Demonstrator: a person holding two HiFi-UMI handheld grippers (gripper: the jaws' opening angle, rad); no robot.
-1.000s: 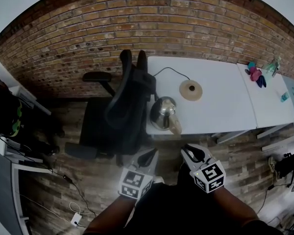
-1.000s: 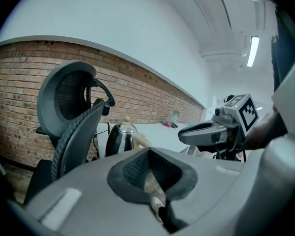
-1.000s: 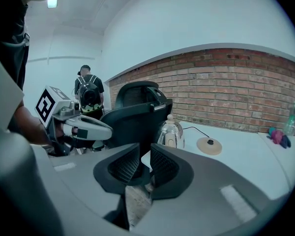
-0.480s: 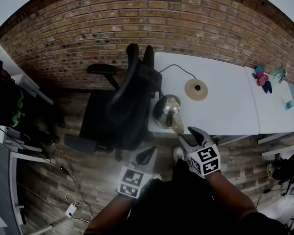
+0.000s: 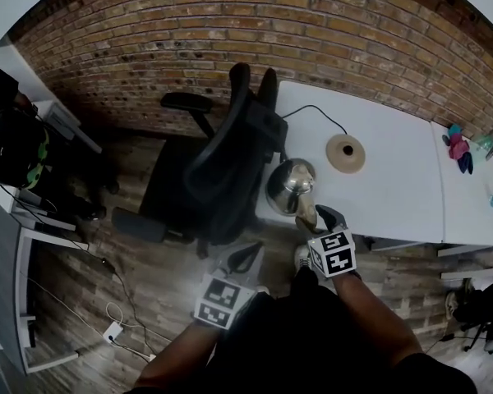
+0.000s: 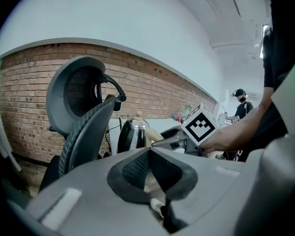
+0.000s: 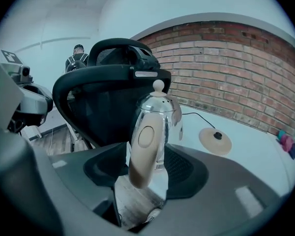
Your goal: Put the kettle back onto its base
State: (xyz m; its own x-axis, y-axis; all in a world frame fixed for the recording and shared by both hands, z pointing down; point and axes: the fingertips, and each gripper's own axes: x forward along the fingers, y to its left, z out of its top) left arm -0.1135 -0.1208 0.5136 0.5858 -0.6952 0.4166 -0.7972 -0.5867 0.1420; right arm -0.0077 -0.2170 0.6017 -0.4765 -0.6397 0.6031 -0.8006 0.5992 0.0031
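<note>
Fingers [image 7: 187, 168] of right gripper [image 5: 316, 218] wide apart, straddling kettle handle [image 7: 142, 151], ungripped; left gripper [image 5: 245, 258] parted, empty. Close squarely mid-handle; base [image 5: 345, 153] at 2 o'clock.

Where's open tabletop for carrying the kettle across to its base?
Bare white table lies between kettle and base, and right of the base toward the colourful items. Crowded: the chair stands close at the kettle's left; the cord runs behind the base.

I get soft, even room light in every view, with no hard shadows. The fisheye bends the brick wall [image 5: 230, 23] and blackens the corners. The kettle [image 7: 157, 112] shows pale glare. Near foregrounds are blurred.
</note>
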